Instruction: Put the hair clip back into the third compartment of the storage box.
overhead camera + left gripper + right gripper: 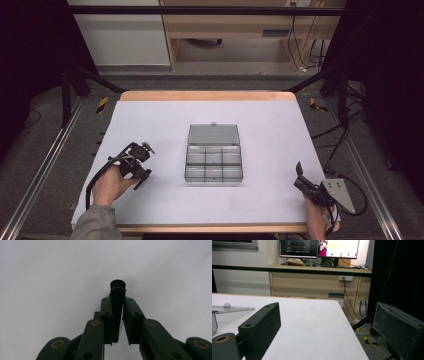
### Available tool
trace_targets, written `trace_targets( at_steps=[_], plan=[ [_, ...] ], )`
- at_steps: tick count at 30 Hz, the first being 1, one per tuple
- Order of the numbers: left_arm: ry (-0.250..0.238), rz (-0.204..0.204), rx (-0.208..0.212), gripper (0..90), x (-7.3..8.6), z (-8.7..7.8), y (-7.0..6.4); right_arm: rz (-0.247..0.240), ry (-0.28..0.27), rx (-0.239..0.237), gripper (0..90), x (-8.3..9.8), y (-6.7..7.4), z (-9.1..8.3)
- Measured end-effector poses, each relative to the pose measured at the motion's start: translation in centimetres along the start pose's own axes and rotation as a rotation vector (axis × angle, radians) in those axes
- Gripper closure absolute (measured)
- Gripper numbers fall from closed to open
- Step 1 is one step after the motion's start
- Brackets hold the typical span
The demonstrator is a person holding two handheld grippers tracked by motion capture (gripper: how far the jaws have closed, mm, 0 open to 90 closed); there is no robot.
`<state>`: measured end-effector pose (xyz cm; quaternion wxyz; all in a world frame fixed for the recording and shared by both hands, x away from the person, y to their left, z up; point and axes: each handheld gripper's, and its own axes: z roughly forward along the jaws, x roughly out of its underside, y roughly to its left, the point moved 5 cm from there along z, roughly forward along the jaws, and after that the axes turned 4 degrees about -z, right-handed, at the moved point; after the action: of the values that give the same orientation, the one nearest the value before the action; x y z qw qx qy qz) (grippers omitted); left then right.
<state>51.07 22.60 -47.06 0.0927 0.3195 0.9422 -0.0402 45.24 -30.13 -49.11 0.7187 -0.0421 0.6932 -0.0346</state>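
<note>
Left gripper [117, 315]: jaws pinching a small black cylindrical part [117, 286]; slip risk before reaching compartment box [214, 159]. Right gripper [324, 332]: jaws spread, idle.

Readable text: we find none on the table [165, 200], organiser box [213, 159] or grippers.
Monitors [318, 248]: we see lit windows, their writing too small to read.
</note>
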Motion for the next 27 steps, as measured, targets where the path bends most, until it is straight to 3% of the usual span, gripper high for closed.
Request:
trace_targets(
  at_steps=[14,27],
  plan=[
    [-0.104,0.025,-0.014,77.8,-0.9,-2.2,-0.5,0.000,0.000,0.000,7.7,0.0,0.0,0.0],
    [-0.206,0.063,0.015,77.7,-3.2,-4.1,-2.2,0.000,0.001,0.000,7.7,0.0,0.0,0.0]
  ],
)
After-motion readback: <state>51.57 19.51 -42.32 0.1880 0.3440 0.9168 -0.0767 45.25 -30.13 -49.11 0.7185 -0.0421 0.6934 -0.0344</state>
